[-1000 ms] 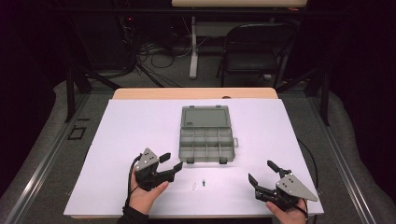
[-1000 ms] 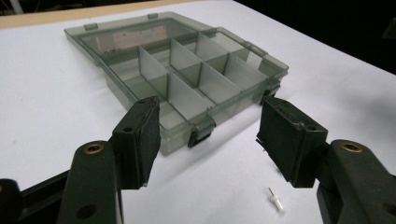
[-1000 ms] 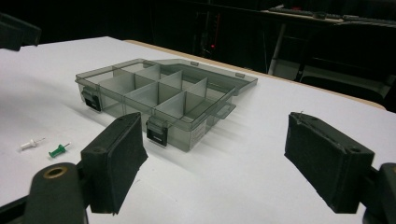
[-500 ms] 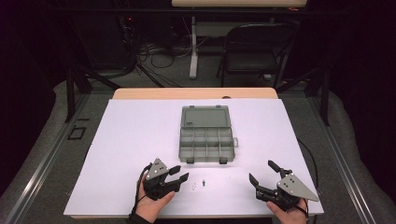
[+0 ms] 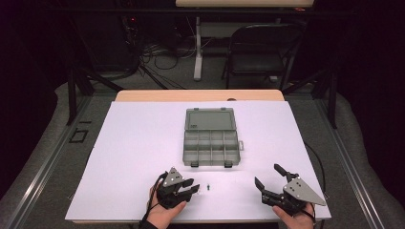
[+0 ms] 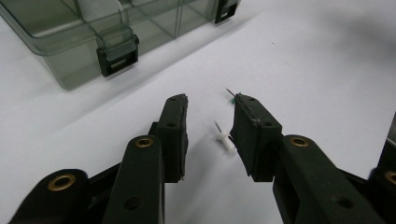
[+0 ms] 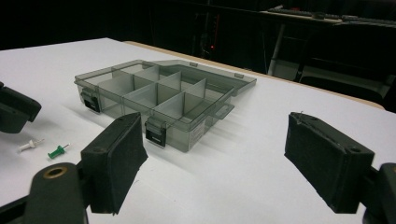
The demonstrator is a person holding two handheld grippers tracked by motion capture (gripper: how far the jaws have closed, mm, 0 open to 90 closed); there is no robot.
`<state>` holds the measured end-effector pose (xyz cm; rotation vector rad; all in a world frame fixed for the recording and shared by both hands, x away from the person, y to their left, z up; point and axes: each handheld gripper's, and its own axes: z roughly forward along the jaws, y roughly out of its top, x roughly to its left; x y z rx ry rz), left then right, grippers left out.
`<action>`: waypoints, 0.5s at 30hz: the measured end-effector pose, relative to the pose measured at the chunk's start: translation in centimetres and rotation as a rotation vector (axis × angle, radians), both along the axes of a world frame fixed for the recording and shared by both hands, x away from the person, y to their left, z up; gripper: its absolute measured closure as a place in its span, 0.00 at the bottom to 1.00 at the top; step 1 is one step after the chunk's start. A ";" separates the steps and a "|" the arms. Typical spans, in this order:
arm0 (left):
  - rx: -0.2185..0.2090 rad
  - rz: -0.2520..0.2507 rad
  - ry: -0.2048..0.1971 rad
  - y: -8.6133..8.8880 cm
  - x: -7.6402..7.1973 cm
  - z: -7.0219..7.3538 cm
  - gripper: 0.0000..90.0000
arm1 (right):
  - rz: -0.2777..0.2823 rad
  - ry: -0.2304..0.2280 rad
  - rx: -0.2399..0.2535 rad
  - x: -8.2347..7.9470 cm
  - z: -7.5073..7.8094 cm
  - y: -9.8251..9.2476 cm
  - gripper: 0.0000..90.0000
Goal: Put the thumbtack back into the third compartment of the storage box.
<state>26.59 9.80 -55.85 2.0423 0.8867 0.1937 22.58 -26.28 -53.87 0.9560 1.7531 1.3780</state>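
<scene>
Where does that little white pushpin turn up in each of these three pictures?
High view: white pushpin low centre, by the left gripper.
Left gripper view: centre, between the closing jaws, untouched.
Right gripper view: far left, beside the green pushpin.
Shared landmark: the open compartment box.

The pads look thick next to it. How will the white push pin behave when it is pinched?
The white push pin lies on its side between the left gripper's fingers, which have just been closing. Tiny and round-bodied, it probably rolls or pivots if nudged. Its hard, smooth head may slip.
</scene>
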 end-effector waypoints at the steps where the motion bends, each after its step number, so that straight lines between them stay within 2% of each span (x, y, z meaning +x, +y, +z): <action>1: -0.001 -0.001 0.007 -0.1 0.0 0.0 0.74 | -0.001 0.000 0.001 0.0 0.0 0.0 0.21; 5: 0.005 -0.006 0.025 -0.3 -0.2 -0.2 0.76 | 0.000 0.000 0.000 0.0 0.0 0.0 0.21; 6: 0.014 -0.010 0.018 -0.4 -0.2 -0.3 0.76 | 0.000 0.000 0.000 0.0 0.0 0.0 0.21; 15: 0.047 -0.014 0.039 -1.2 -0.2 -0.7 0.83 | 0.001 -0.001 0.000 0.0 0.0 0.0 0.21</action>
